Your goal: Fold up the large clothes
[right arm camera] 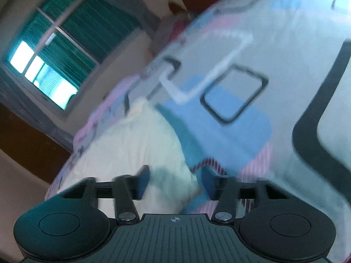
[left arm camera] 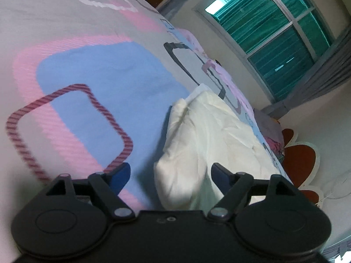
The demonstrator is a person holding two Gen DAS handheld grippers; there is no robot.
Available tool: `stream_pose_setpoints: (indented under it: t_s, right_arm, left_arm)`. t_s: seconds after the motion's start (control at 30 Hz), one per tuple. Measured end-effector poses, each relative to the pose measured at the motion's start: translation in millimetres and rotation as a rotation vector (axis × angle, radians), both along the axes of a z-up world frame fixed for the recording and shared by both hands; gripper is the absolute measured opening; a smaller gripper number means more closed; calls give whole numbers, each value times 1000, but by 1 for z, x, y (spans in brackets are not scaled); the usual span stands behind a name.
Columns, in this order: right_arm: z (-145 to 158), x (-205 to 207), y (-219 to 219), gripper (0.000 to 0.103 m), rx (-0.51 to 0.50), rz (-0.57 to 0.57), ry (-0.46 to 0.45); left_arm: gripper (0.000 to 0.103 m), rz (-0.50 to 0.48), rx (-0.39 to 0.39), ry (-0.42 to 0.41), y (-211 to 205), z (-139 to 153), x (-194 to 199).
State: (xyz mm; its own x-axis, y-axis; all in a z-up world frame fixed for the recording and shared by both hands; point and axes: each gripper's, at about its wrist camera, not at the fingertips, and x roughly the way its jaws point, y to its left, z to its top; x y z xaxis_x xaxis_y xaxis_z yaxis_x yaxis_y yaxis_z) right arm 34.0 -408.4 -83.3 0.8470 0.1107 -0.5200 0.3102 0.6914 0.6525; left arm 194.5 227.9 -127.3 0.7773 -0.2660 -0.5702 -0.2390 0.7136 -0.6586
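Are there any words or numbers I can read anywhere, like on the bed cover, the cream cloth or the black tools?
No readable words, labels, brands or numbers appear in either view.
bed cover: only coloured shapes and outlines, no writing.
cream garment: plain, no tag or print showing.
right tool: its body carries just a small round cross mark, not letters.
left tool: no marking to read.
The right wrist view is blurred.

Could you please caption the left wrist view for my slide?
Open left gripper poised over a cream garment lying on a patterned bedsheet.
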Motion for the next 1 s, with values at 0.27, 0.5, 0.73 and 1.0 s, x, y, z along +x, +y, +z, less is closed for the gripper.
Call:
stream_pose_setpoints:
  t_s: [0.27,0.5,0.73,1.0]
  right_arm:
    - [39,25,53,14,-233,13,-10]
    - [46,18,49,14,-348,-156,25]
    - [49,72,152,14,-271,282,-103]
    - [28,119,227,13,-346,457,-72]
  left_arm:
    - [73,-23,-49,2,-18,-12,15]
    - [69,-13,-98,-7,-9,-17,29]
    - [62,-16,-118,-13,-6,-21,36]
    - [38,-45,-88,-44,-10,-14,44]
